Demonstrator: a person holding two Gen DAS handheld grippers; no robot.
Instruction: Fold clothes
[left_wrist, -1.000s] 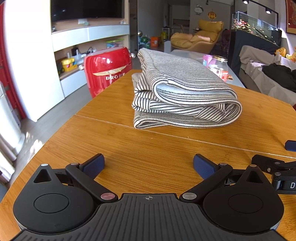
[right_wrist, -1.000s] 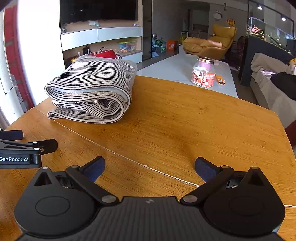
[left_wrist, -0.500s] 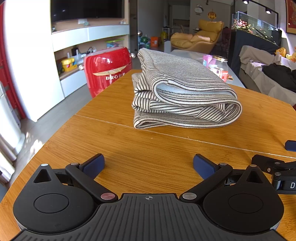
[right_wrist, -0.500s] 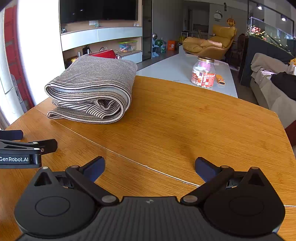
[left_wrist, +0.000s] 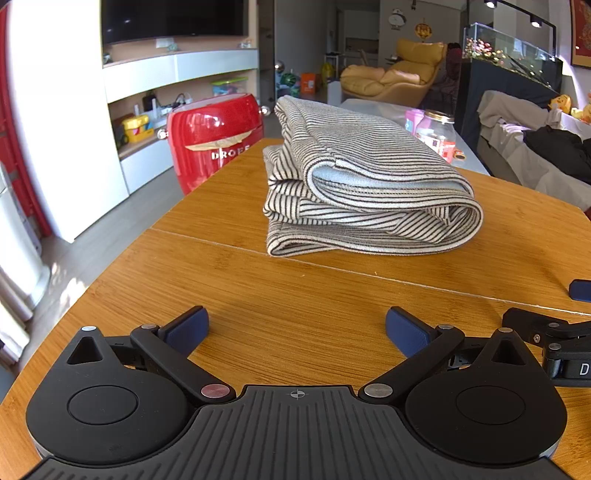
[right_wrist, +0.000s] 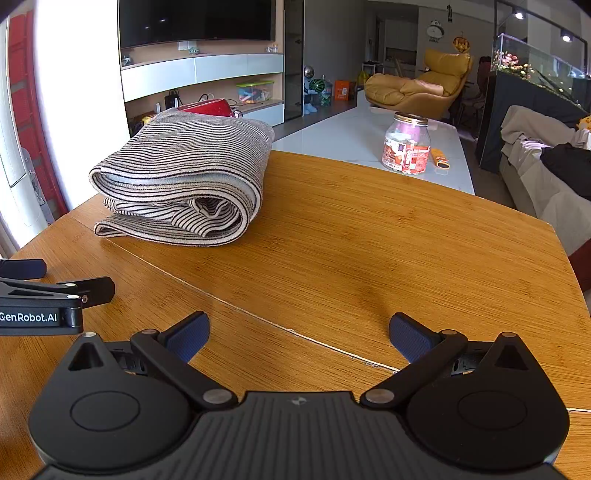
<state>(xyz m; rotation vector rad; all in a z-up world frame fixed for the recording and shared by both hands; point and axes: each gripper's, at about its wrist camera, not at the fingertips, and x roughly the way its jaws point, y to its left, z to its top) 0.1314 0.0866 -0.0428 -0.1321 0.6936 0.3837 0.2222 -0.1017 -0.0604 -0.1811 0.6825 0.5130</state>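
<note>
A black-and-white striped garment (left_wrist: 365, 192) lies folded in a thick bundle on the wooden table (left_wrist: 295, 295). It also shows in the right wrist view (right_wrist: 184, 177), at the far left of the table. My left gripper (left_wrist: 297, 328) is open and empty, low over the table in front of the bundle. My right gripper (right_wrist: 299, 332) is open and empty, to the right of the left one and clear of the garment. Each gripper shows at the edge of the other's view.
A red appliance (left_wrist: 214, 140) stands just beyond the table's far left edge. A glass jar (right_wrist: 406, 147) stands on a white counter (right_wrist: 354, 144) behind the table. A sofa with clothes (right_wrist: 546, 162) is at the right.
</note>
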